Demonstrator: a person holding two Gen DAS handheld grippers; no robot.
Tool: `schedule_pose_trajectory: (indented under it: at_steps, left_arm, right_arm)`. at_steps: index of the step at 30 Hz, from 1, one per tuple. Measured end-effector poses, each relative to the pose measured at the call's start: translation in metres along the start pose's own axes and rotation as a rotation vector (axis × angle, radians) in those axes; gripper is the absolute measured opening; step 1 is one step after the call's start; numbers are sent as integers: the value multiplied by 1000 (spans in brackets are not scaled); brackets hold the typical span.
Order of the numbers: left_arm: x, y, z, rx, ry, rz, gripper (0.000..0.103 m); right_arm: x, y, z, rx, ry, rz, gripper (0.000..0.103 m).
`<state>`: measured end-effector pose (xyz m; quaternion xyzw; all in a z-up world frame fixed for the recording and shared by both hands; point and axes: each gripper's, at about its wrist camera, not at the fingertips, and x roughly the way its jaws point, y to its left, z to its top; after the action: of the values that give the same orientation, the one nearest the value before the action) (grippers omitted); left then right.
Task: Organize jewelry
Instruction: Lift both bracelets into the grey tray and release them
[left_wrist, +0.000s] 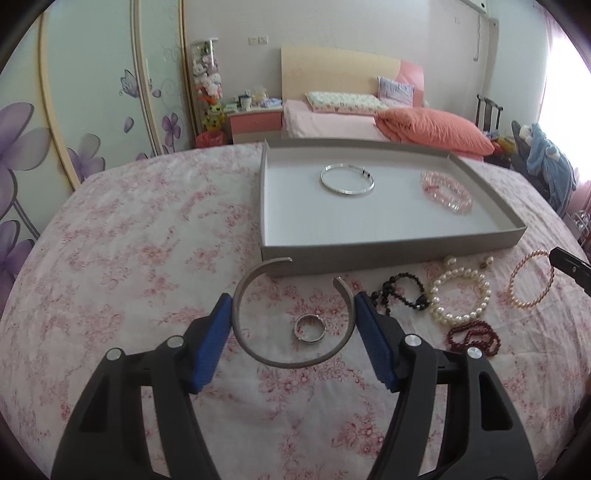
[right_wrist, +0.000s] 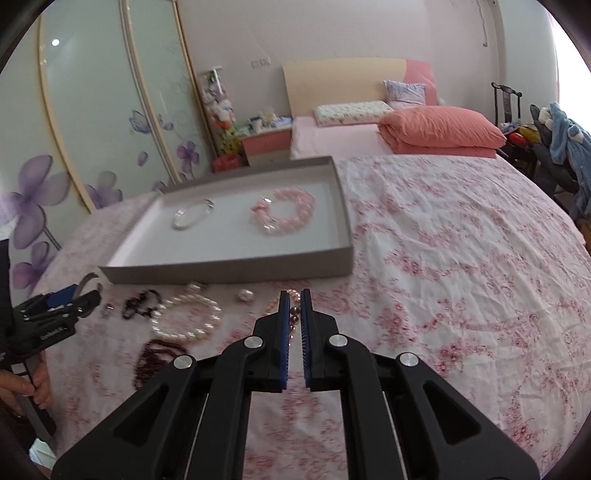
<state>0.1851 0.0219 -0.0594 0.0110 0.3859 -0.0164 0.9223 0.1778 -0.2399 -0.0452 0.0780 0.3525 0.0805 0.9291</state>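
Note:
My left gripper (left_wrist: 293, 301) is shut on an open silver cuff bangle (left_wrist: 246, 345), its blue pads pressing the cuff's two sides just above the floral bedspread. A small silver ring (left_wrist: 309, 328) lies under the cuff. The grey tray (left_wrist: 388, 246) just beyond holds a thin silver bangle (left_wrist: 347, 180) and a pink bead bracelet (left_wrist: 447, 192). My right gripper (right_wrist: 294, 295) is nearly closed, its jaws a narrow gap apart over a pink-gold pearl bracelet (right_wrist: 293, 322), gripping nothing visible. The tray (right_wrist: 225, 273) shows in the right wrist view too.
Loose on the bedspread right of the cuff lie a black bead bracelet (left_wrist: 402, 293), a white pearl bracelet (left_wrist: 460, 297), a dark red bead strand (left_wrist: 474, 336), a pearl earring (left_wrist: 450, 261) and the pink-gold pearl bracelet (left_wrist: 532, 277). A second bed stands behind.

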Motion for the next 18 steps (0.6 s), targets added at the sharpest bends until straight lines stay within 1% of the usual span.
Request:
schedule_pose_trajectory:
  at_steps: [2, 9, 14, 18]
  left_arm:
    - [-10, -2, -1, 2, -31, 12, 65]
    - [-43, -15, -6, 32, -163, 65, 65]
    - [-56, -21, -6, 43, -215, 87, 65]
    - [-63, -25, -3, 39, -236, 90, 65]
  right_arm:
    - [-5, 4, 0, 6, -16, 27, 7]
    - [-16, 14, 1, 0, -59, 56, 6]
    - [-22, 23, 2, -22, -89, 53, 7]
    - [-31, 30, 6, -36, -126, 55, 6]
